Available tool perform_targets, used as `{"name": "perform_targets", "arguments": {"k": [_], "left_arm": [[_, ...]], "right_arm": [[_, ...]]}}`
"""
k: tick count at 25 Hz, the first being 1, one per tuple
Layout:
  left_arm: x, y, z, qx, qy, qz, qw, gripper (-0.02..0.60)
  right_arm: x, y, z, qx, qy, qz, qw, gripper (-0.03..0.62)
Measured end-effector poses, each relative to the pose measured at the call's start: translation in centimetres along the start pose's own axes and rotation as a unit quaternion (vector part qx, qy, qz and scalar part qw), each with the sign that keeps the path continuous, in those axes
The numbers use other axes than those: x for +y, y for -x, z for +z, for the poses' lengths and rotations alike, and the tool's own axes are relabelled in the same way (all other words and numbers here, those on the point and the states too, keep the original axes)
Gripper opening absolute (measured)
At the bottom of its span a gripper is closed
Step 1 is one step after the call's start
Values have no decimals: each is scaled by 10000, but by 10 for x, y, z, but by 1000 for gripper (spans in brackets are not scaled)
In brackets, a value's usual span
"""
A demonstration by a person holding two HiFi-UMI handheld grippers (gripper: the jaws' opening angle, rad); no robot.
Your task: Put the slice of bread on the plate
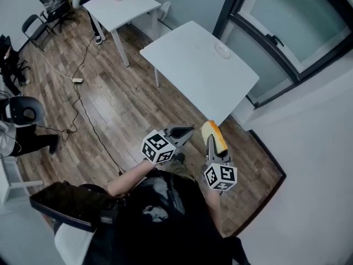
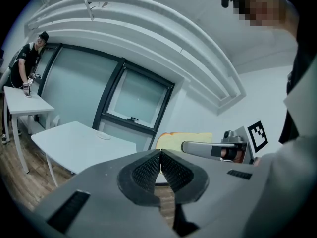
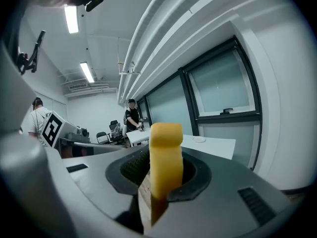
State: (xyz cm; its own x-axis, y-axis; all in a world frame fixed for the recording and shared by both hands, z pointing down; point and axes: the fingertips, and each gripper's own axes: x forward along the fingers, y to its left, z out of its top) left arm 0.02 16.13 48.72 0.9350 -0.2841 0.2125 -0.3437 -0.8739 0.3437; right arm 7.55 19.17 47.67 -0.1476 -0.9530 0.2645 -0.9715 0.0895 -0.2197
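Bread slice point(image 3: 166, 157), thick, yellow, between ribbed jaws

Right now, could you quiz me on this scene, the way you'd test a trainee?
1. Which hand's gripper holds the bread? A left, B right.
2. True or false: the plate sits on the floor.
3. Fill in: the left gripper's jaws are ____.
Key: 1 B, the right gripper. 2 False, it is on the table. 3 shut, with nothing between them.
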Motion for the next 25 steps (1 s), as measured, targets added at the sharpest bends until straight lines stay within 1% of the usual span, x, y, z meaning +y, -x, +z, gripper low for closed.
{"name": "perform_targets", "arguments": {"k": [2, 6, 9, 12, 14, 19, 25], "left_arm": [[12, -19, 12, -97, -7, 87, 9999, 6], [29, -44, 23, -224, 162, 157, 9995, 6], [47, -61, 26, -31, 72, 287, 9996, 6], [69, -70, 28, 143, 115, 369, 9991, 6], [87, -73, 33, 175, 152, 401, 9989, 6], [135, -82, 58, 97, 124, 311, 9994, 6], [201, -101, 83, 247, 61, 48, 9997, 6]], "right_arm": [[-18, -16, 8, -31, 8, 43, 10000, 100], [-40, -40, 18, -35, 27, 202, 9998, 100], [-52, -63, 23, 47, -48, 313, 9995, 100], [-58, -85, 28, 99, -117, 375, 9992, 100], [-59, -102, 33, 99, -137, 373, 9992, 100], [-60, -156, 46, 99, -118, 323, 9994, 100], [-59, -222, 66, 52, -112, 38, 9999, 100]]}}
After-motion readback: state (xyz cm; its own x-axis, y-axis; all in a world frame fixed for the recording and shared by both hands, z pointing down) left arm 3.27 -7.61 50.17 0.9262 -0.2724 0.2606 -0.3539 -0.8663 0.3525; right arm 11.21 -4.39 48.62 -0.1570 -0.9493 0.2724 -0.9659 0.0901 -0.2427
